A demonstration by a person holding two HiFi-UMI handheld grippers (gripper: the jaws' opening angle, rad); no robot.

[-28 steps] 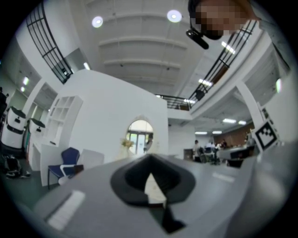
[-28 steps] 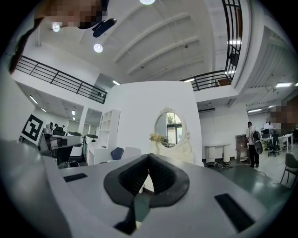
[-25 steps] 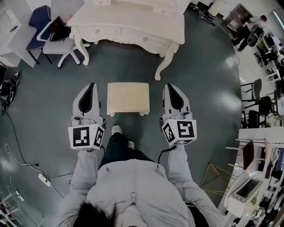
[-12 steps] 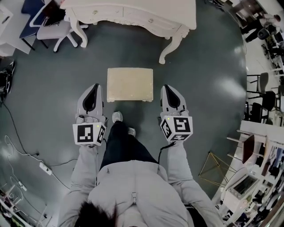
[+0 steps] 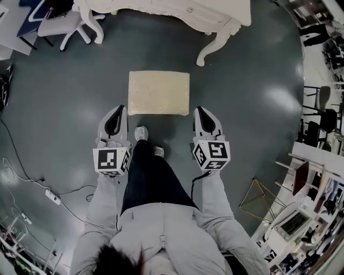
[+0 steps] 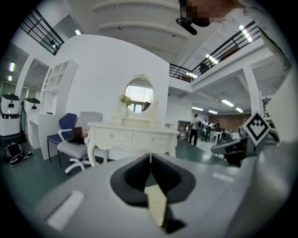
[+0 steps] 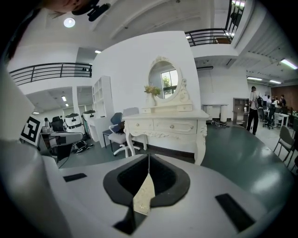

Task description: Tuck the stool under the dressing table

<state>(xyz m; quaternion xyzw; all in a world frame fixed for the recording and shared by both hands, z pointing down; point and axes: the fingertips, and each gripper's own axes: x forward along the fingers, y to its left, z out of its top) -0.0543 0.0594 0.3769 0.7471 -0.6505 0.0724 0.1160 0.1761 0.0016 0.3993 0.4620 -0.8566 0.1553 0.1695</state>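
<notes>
The stool (image 5: pixel 158 92) stands on the floor, apart from the dressing table (image 5: pixel 215 13). The left gripper (image 5: pixel 119 108) and right gripper (image 5: pixel 200 109), both with jaws closed on nothing, flank its near corners.

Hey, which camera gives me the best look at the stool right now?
The head view: it shows the whole cream top of the stool from above, standing short of the dressing table. Each gripper view shows only a cream sliver low in frame, probably the stool.
</notes>
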